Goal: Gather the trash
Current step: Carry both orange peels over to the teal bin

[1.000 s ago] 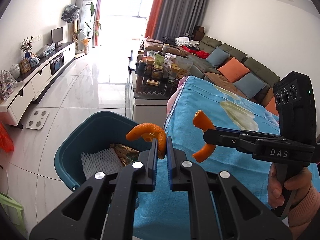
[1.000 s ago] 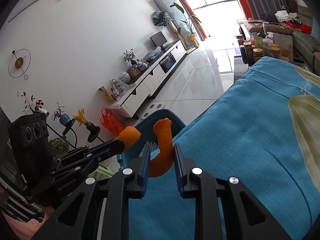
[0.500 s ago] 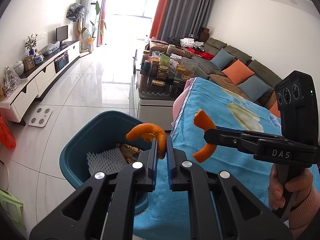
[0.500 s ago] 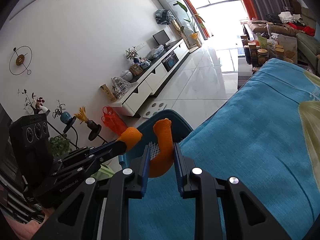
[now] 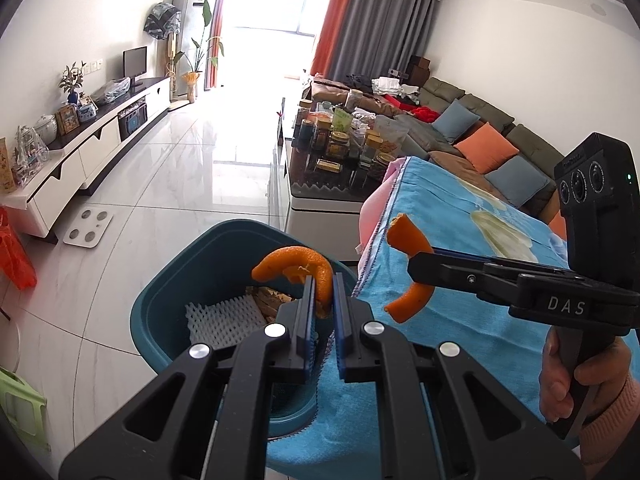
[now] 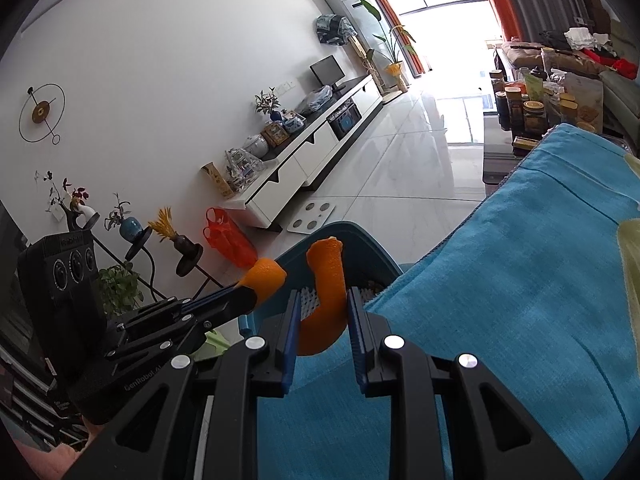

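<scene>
Orange peel [image 5: 298,266], teal bin [image 5: 208,256], white foam net [image 5: 224,316], bright blue tablecloth [image 6: 540,280].

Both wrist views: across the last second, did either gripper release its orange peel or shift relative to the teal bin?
No release. The left gripper still clamps its curled orange peel strip, and the right gripper still clamps the other orange peel strip. Both views have drifted slightly nearer the teal plastic bin, which now sits a little more central under the left peel. Its white foam netting lies as before.

Blown-out window [image 5: 276,12] glare, fisheye-warped edges
</scene>
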A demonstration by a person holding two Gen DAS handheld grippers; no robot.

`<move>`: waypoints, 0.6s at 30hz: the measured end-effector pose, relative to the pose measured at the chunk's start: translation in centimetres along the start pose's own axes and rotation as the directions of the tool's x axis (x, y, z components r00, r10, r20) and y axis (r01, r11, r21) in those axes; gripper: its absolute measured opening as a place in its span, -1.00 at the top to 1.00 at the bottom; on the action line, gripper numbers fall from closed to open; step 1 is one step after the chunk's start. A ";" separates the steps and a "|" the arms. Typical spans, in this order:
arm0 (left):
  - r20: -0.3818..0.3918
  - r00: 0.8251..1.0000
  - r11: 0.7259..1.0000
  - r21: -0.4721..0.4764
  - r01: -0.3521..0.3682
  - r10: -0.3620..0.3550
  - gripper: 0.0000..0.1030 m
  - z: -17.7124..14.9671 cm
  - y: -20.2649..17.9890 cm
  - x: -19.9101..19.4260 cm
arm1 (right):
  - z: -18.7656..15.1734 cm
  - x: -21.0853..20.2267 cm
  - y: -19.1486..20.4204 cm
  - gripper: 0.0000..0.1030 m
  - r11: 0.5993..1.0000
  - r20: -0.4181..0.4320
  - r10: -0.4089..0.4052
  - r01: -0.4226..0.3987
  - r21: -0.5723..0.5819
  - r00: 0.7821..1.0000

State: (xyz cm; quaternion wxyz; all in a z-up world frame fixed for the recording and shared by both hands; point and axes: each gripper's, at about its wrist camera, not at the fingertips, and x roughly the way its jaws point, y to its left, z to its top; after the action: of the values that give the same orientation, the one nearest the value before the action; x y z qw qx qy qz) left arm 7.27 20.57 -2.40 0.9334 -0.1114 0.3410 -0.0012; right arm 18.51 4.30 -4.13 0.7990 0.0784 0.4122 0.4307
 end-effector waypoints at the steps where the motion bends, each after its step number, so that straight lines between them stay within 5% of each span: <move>1: 0.000 1.000 1.000 -0.001 -0.003 0.003 0.83 0.0 -0.1 0.0 | 0.1 0.1 0.0 0.58 1.000 -0.002 0.000 0.000 0.000 1.000; 18: -0.006 1.000 0.999 -0.023 -0.027 0.027 0.83 0.1 1.0 0.5 | 0.6 1.8 1.4 0.59 1.000 -0.030 0.000 0.000 -0.022 1.000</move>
State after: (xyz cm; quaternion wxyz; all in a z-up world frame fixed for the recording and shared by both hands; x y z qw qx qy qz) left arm 7.66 21.53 -2.90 0.9310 -0.1177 0.3451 0.0150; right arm 18.59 6.62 -4.08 0.7936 0.0631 0.4193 0.4364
